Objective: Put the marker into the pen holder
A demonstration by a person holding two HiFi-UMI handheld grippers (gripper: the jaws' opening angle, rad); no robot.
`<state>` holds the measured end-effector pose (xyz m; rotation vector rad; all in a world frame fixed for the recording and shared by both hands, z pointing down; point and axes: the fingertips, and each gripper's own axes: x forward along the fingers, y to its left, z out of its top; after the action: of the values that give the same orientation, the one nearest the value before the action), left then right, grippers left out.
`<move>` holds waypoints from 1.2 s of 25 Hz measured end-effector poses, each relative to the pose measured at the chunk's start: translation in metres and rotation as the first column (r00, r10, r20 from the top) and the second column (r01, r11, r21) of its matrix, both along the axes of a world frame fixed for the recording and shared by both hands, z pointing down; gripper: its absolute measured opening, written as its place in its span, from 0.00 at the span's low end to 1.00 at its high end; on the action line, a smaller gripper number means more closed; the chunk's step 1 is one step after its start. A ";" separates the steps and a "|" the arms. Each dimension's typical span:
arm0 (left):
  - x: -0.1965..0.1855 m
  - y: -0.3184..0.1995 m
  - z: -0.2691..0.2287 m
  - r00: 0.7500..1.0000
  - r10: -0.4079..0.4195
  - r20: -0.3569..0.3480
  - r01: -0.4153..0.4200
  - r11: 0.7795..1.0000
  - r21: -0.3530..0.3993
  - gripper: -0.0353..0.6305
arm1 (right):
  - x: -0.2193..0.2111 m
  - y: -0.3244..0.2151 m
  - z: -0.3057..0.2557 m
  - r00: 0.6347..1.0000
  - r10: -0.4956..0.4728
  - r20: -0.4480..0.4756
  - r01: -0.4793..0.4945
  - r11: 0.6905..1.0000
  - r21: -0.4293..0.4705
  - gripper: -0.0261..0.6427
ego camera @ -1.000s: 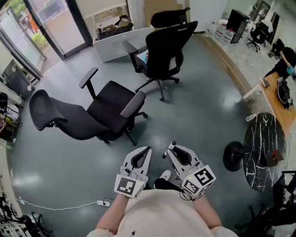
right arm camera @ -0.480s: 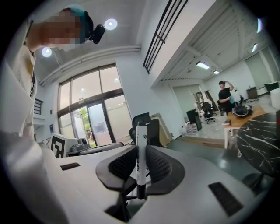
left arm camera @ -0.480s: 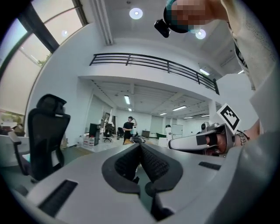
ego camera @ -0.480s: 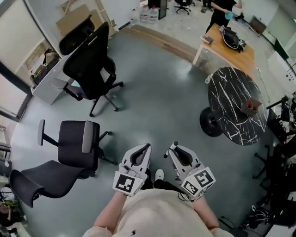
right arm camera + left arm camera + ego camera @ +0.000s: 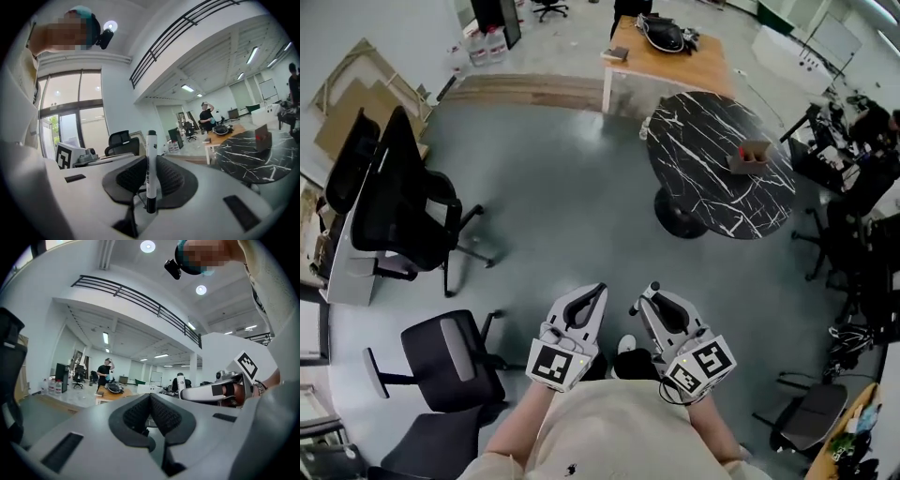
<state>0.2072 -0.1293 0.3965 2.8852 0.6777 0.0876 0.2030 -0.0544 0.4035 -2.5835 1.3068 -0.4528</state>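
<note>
Jaws of right gripper (image 5: 151, 161) pinch the marker (image 5: 151, 173).

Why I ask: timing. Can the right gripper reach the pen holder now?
Probably not: right gripper holds the marker, but floor separates it from the pen holder on the table.

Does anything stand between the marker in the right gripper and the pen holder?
Nothing visible does. Only bare grey floor and the top of the round black marble table lie between the white black-capped marker in the right gripper and the brown pen holder.
</note>
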 end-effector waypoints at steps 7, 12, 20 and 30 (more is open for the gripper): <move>0.027 0.057 0.006 0.979 0.206 0.003 -0.206 0.978 0.021 0.07 | 0.011 0.050 0.004 0.983 0.185 -0.007 -0.185 0.983 -0.011 0.16; 0.050 0.101 0.000 0.966 0.257 -0.027 -0.256 0.967 0.007 0.07 | 0.035 0.092 0.007 0.968 0.251 -0.011 -0.251 0.968 0.010 0.16; 0.106 0.188 0.005 0.969 0.246 0.007 -0.246 0.967 0.073 0.07 | 0.086 0.167 0.009 0.979 0.202 -0.012 -0.201 0.979 0.040 0.16; 0.153 0.334 0.010 0.969 0.246 0.022 -0.247 0.963 0.108 0.07 | 0.138 0.313 0.012 0.982 0.187 -0.007 -0.186 0.980 0.065 0.16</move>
<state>0.3598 0.2049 0.4069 2.8854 1.0602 0.1741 0.3414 0.2583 0.4154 -2.6275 1.0509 -0.3542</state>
